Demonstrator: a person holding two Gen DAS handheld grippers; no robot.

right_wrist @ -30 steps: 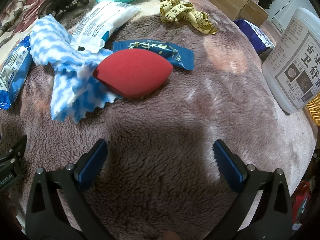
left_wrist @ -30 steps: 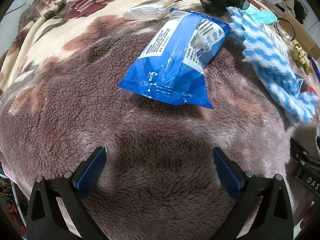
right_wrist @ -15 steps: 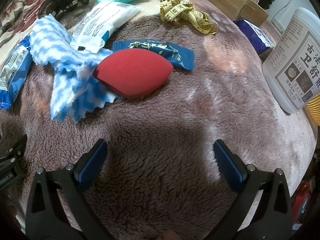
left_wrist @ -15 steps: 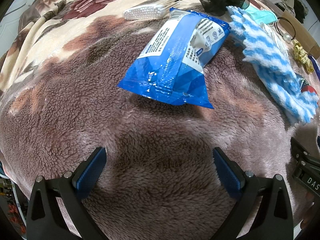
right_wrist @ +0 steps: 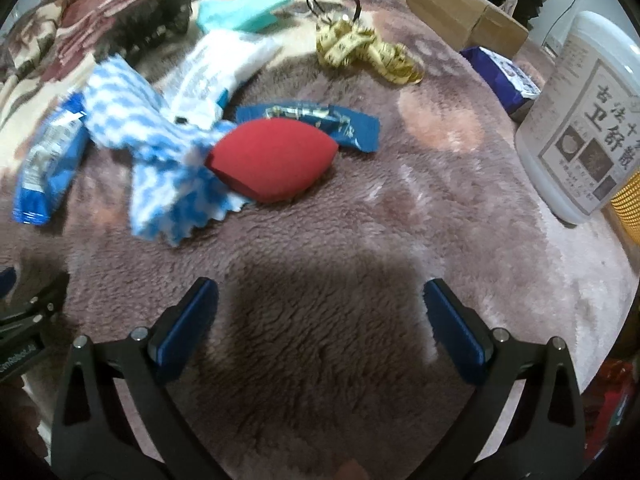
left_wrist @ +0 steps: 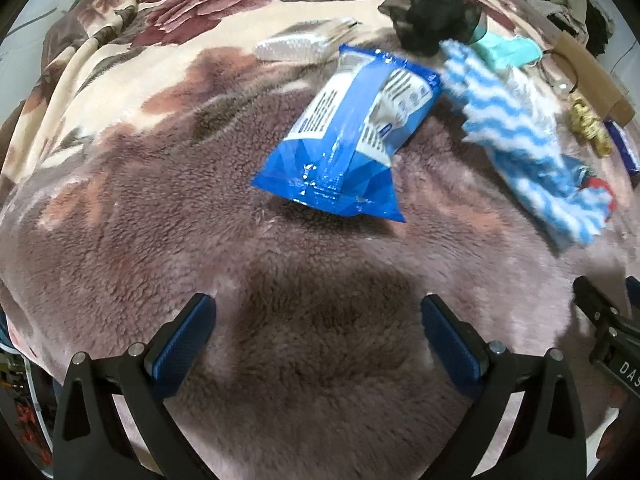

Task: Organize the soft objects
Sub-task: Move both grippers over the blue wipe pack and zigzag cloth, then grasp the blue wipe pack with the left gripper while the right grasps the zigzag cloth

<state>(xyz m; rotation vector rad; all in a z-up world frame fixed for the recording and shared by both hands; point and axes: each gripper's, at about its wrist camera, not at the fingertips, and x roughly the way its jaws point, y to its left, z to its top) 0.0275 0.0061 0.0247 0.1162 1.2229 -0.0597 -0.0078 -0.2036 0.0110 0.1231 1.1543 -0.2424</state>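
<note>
Everything sits on a fuzzy mauve blanket (left_wrist: 120, 248) with a floral print along its far edge. The left gripper (left_wrist: 318, 320) hovers over bare blanket near the front edge, blue pads spread wide, holding nothing. Just past it lies a blue wipes pack (left_wrist: 352, 140), with a bundle of cotton swabs (left_wrist: 296, 46) further back toward the far edge and a black scrunchie (left_wrist: 436, 16) to the right of those. Next comes a blue-and-white striped cloth (right_wrist: 160, 148), with a white packet (right_wrist: 216, 76) touching its far side and a teal pouch (right_wrist: 244, 12) beyond. A red egg-shaped sponge (right_wrist: 272, 160) rests partly on the cloth's right corner, and a flat blue sachet (right_wrist: 352, 128) lies right behind it. The right gripper (right_wrist: 320, 322) is also wide open and empty, well in front of the sponge. Further back there's a yellow tape measure (right_wrist: 364, 48), and a big white tub (right_wrist: 584, 120) stands at the right edge.
</note>
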